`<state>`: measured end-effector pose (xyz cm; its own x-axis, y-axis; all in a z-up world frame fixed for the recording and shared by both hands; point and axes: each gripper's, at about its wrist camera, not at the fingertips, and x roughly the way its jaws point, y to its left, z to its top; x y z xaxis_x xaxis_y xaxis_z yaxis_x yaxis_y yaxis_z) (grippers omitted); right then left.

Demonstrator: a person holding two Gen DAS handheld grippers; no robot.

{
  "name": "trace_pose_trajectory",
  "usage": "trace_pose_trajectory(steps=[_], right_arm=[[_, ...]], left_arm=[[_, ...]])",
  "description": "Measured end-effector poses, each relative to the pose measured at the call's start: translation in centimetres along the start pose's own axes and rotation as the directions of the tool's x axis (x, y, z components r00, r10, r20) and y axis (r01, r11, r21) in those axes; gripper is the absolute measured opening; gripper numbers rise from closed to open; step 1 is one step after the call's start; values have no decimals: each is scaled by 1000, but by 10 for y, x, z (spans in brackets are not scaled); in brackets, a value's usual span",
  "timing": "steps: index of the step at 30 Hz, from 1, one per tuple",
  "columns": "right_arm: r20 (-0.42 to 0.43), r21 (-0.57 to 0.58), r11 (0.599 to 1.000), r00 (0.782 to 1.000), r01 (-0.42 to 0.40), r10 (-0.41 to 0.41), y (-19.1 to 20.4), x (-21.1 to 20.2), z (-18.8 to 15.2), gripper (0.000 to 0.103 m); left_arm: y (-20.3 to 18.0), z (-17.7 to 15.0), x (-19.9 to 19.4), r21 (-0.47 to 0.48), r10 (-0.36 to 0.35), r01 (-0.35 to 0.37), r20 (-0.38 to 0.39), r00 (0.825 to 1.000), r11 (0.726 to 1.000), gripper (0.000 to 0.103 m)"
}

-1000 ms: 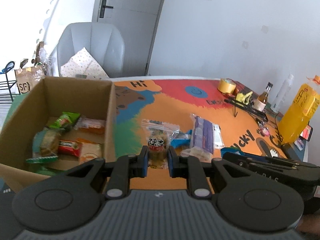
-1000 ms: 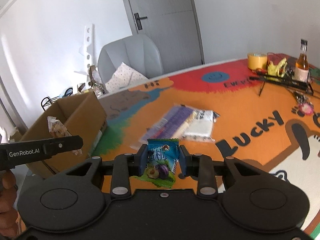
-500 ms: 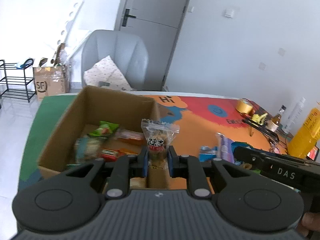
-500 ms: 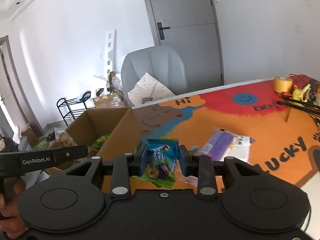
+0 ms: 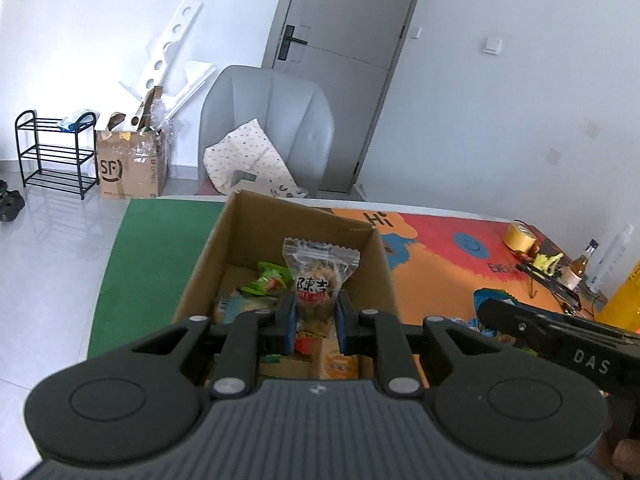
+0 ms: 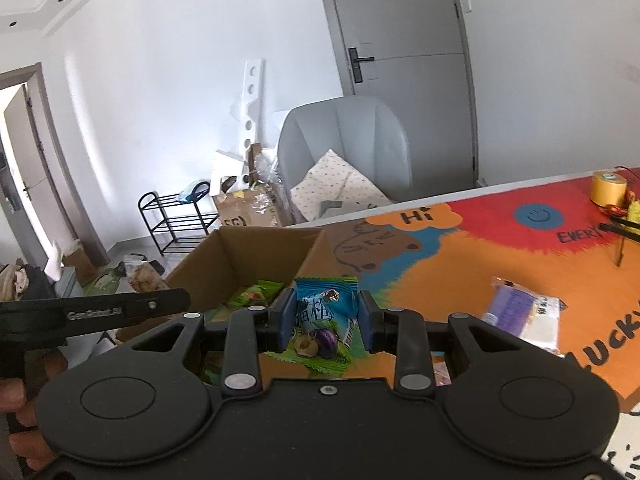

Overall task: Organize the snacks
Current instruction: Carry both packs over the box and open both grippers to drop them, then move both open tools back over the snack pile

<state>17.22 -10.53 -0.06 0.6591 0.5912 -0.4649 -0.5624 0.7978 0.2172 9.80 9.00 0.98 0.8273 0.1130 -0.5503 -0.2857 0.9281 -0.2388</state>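
Observation:
My left gripper (image 5: 316,326) is shut on a clear snack packet with Chinese letters (image 5: 318,276) and holds it above the open cardboard box (image 5: 256,216), which holds several snack packets (image 5: 266,284). My right gripper (image 6: 324,326) is shut on a blue and green plum snack packet (image 6: 324,320), held near the box's right wall (image 6: 320,254). A purple and white packet (image 6: 524,316) lies on the colourful table mat (image 6: 460,268).
A grey chair with a dotted cushion (image 5: 268,128) stands behind the table. A yellow tape roll (image 6: 608,188), a small bottle (image 5: 582,264) and a black stand (image 5: 544,280) sit at the far right. A shoe rack (image 5: 52,152) and an SF carton (image 5: 128,168) stand on the floor.
Both grippers have moved left with their packets. The left one has gone from over the mat to above the box. The right one has come up to the box's right wall.

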Motion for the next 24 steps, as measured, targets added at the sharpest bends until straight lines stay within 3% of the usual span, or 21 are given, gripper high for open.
trace_pose_trajectory(steps=[6, 19, 24], right_arm=[[-2, -13, 1000, 1000, -15, 15, 12, 8, 5, 31], [-17, -22, 994, 994, -108, 107, 47, 30, 12, 31], [-36, -28, 988, 988, -152, 151, 57, 36, 13, 49]], left_arm=[[9, -1, 6, -17, 13, -14, -25, 1000, 1000, 36], [38, 0, -11, -71, 72, -72, -7, 997, 995, 49], [46, 1, -16, -97, 80, -80, -3, 997, 992, 69]])
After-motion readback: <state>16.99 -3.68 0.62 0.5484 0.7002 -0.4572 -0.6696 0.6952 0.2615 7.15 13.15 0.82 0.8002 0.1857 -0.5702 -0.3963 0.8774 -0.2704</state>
